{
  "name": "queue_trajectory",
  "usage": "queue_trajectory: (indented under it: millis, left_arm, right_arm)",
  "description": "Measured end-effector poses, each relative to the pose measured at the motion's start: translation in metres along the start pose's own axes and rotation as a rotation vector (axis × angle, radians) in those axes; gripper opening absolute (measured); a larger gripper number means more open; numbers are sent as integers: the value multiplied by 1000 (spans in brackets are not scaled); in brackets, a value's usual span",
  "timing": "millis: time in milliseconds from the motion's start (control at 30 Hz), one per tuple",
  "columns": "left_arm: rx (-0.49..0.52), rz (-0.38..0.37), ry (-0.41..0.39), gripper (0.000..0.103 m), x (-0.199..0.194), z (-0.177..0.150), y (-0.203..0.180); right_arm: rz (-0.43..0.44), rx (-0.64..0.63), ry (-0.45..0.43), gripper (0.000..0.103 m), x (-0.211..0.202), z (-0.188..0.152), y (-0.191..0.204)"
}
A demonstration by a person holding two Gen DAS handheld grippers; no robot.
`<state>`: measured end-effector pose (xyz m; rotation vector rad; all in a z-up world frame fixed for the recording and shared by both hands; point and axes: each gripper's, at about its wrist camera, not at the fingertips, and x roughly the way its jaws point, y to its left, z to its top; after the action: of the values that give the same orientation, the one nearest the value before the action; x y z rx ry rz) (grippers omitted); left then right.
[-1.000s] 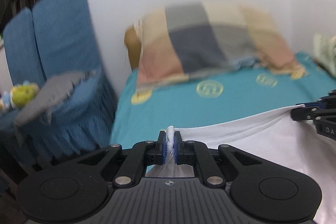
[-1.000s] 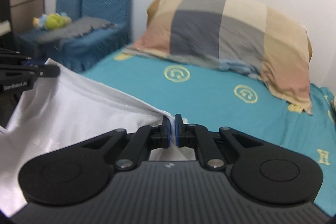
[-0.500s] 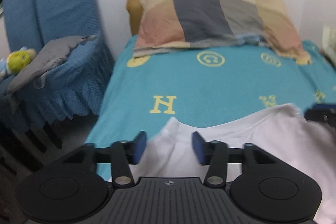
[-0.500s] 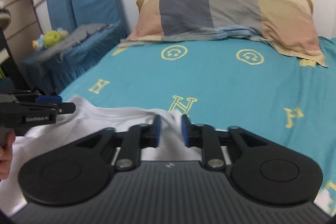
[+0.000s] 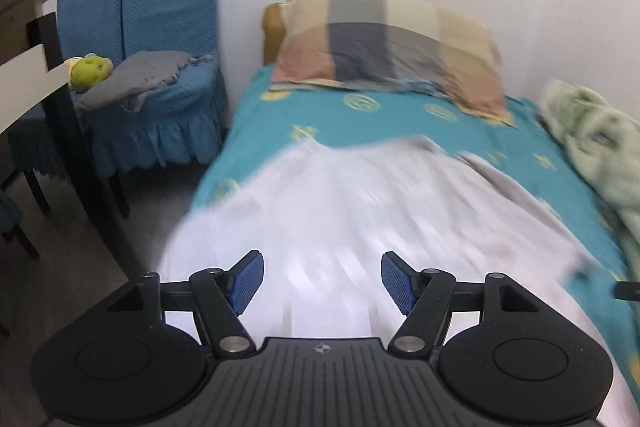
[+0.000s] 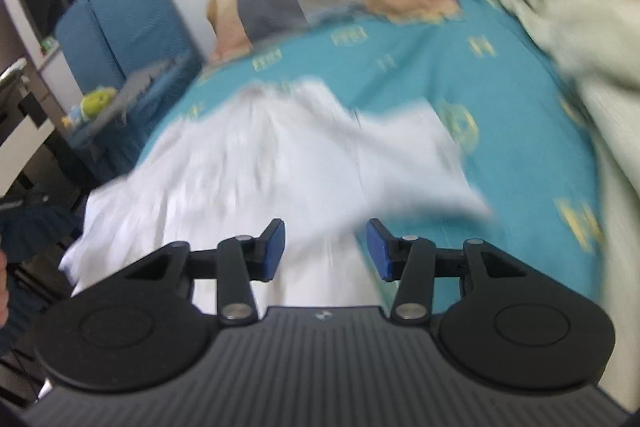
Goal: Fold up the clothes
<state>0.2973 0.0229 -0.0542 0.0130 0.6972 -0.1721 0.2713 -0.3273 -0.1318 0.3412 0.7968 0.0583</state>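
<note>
You're facing a bed (image 5: 360,123) under a teal sheet with yellow motifs, pushed against a white wall, a checked pillow (image 5: 384,47) at its head. A pale green blanket (image 5: 592,147) is bunched along the right edge. Left of the bed stands a blue covered chair (image 5: 160,27) carrying a grey cloth (image 5: 140,79) and a green plush toy (image 5: 88,69). The white shirt (image 5: 340,211) lies spread on the sheet, blurred. Your left claw (image 5: 322,283) and right claw (image 6: 326,247) both hover released above it, holding nothing.

Left gripper (image 5: 322,281) and right gripper (image 6: 326,249) both gape wide, blue pads holding nothing
</note>
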Motion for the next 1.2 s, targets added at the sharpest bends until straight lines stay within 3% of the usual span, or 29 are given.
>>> queue_trajectory:
  millis: [100, 233, 400, 600, 667, 733, 867, 933, 1000, 1067, 1200]
  left_arm:
    - [10, -91, 21, 72, -55, -46, -28]
    - [53, -307, 110, 80, -97, -107, -76]
    - [215, -377, 153, 80, -114, -167, -134]
    - [437, -405, 96, 80, -106, -204, -173]
    - [476, -438, 81, 80, -98, -210, -177]
    - [514, -451, 79, 75, -90, -217, -182]
    - [595, -445, 118, 48, -72, -234, -191]
    - [629, -448, 112, 41, -71, -240, -195]
    - [625, -470, 111, 8, -78, -240, -193]
    - [621, -491, 111, 2, -86, -240, -191]
    - [612, -536, 111, 2, -102, -239, -187]
  right_arm:
    - [-62, 78, 103, 50, -34, -31, -11]
    - [2, 169, 163, 49, -68, -74, -30]
    - [-22, 182, 213, 50, -75, -109, -43]
    - [-85, 84, 253, 49, -46, -122, -45]
    - [-67, 63, 264, 42, -43, -125, -43]
    - [-63, -4, 272, 8, -46, -126, -33]
    - [-75, -118, 292, 7, -61, -118, -16]
    - [-59, -120, 296, 6, -72, -111, -14]
    - [-54, -131, 308, 6, -82, -106, -13]
    - [-65, -167, 329, 6, -90, -104, -11]
    - [-87, -265, 383, 6, -102, -108, -4]
